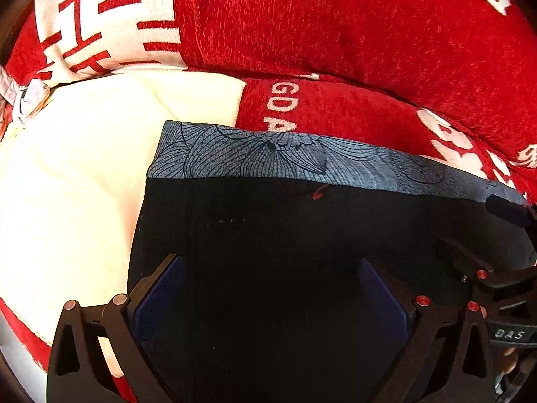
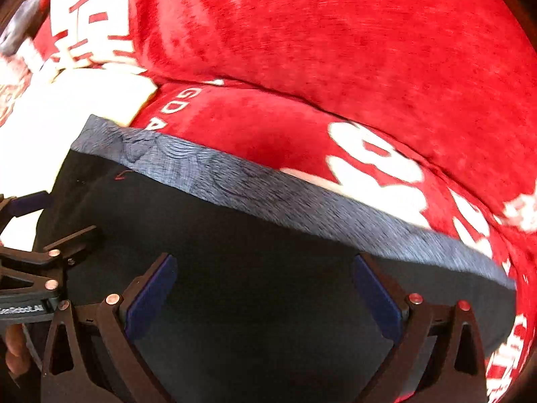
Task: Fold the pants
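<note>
Black pants (image 1: 302,235) with a grey floral-print waistband (image 1: 268,154) lie flat on a red sofa seat. My left gripper (image 1: 272,268) is open, its blue pads apart just above the black fabric near the pants' left edge. My right gripper (image 2: 265,268) is open too, over the black fabric (image 2: 268,235) below the waistband (image 2: 302,201). The right gripper shows at the right edge of the left wrist view (image 1: 503,278), and the left gripper at the left edge of the right wrist view (image 2: 37,252). Neither holds anything.
The sofa seat (image 1: 352,110) is red with white lettering, with a cream patch (image 1: 84,168) left of the pants. A red back cushion (image 1: 335,16) rises behind the seat. The right wrist view is motion-blurred.
</note>
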`<state>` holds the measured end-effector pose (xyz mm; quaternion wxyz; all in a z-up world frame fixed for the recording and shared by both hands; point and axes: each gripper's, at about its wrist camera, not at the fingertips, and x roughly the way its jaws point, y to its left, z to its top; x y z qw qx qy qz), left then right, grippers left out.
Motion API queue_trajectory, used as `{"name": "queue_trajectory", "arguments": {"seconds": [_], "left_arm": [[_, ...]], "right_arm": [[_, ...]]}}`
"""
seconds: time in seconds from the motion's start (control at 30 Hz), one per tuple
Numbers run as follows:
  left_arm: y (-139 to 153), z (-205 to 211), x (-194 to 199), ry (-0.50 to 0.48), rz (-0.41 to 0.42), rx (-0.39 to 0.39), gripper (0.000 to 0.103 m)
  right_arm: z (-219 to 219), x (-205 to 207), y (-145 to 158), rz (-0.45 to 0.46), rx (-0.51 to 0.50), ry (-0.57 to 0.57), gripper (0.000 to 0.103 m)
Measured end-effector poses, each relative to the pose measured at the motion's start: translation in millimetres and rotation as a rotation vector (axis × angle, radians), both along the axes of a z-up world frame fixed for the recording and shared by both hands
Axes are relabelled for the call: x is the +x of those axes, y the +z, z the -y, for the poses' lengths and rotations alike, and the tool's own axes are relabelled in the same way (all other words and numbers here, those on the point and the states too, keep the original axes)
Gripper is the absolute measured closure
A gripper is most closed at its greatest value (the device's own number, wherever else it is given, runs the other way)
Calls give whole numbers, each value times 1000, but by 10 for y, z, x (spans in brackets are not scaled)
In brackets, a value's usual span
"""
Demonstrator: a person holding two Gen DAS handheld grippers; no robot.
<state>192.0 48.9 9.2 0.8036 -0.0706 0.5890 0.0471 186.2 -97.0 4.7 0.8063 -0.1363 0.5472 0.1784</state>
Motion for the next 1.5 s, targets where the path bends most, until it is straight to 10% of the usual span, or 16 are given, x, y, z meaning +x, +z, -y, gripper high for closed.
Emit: {"name": "queue_trajectory", "arguments": {"seconds": [0.73,0.83,0.9,1.0,1.27,1.5], "left_arm": [[-64,-244,129,-93,-27,-143,0],[-68,-260,173,-81,-24,-171,0],[-65,-288,197,-68,-25,-192,0],[-36,-348,221,-38,-24,-233,0],[-9,-510,454,171,-54,-381,0],[-187,-359,730,333,-137,-354,0]], "right_arm": [[-413,741,-397,-177,153,499,0],[-438,686,-332,-212,180,558,24],[-478,617,-286,-243,195,592,67],[-496,483,-206,-179,142,594,85],[-383,-143,221,134,83,577,98],[-484,-366,40,208,27,564,98]]}}
